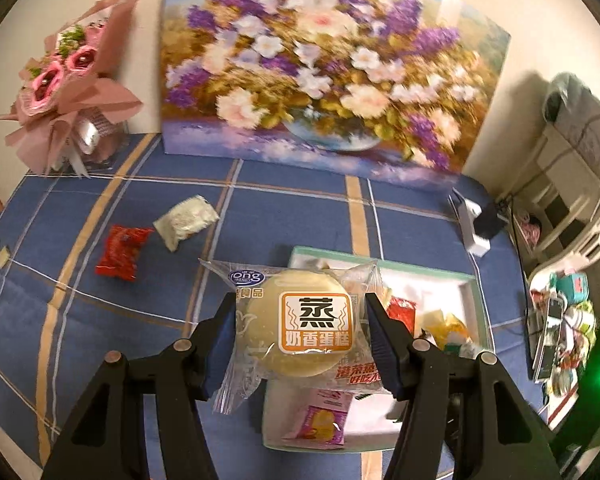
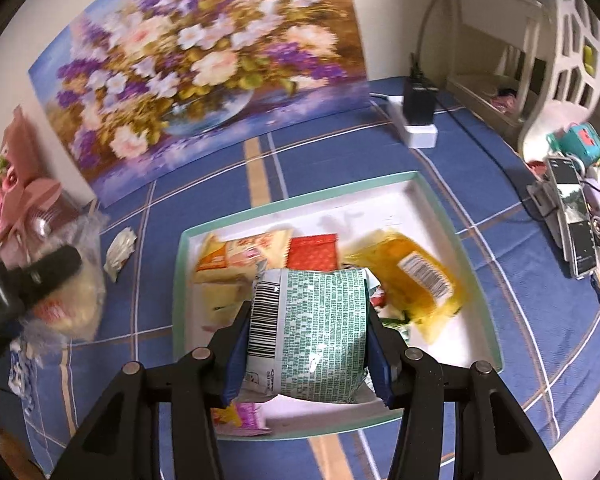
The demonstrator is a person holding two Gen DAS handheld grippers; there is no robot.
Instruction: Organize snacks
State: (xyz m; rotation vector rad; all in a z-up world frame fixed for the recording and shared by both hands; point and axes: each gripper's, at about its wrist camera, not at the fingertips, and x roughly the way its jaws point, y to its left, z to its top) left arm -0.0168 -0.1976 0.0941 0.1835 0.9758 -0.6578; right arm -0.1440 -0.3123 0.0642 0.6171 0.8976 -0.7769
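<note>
Several snacks already lie in the tray [image 2: 452,216], both grippers clamp more, a steamed cake [image 1: 300,320] and a green packet [image 2: 320,328], while two wait on the worktop [image 1: 284,216].

Snack packets [image 2: 416,276] lie in the tray [image 2: 452,216], painting [image 2: 204,64] behind.

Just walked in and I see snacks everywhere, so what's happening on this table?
A person with a gripper in each hand is sorting snacks into a white tray on the blue plaid cloth. The left gripper is shut on a wrapped steamed cake, held over the tray's left edge. The right gripper is shut on a green-printed packet above the tray, which already holds several snacks. A red packet and a white packet lie loose on the cloth.
</note>
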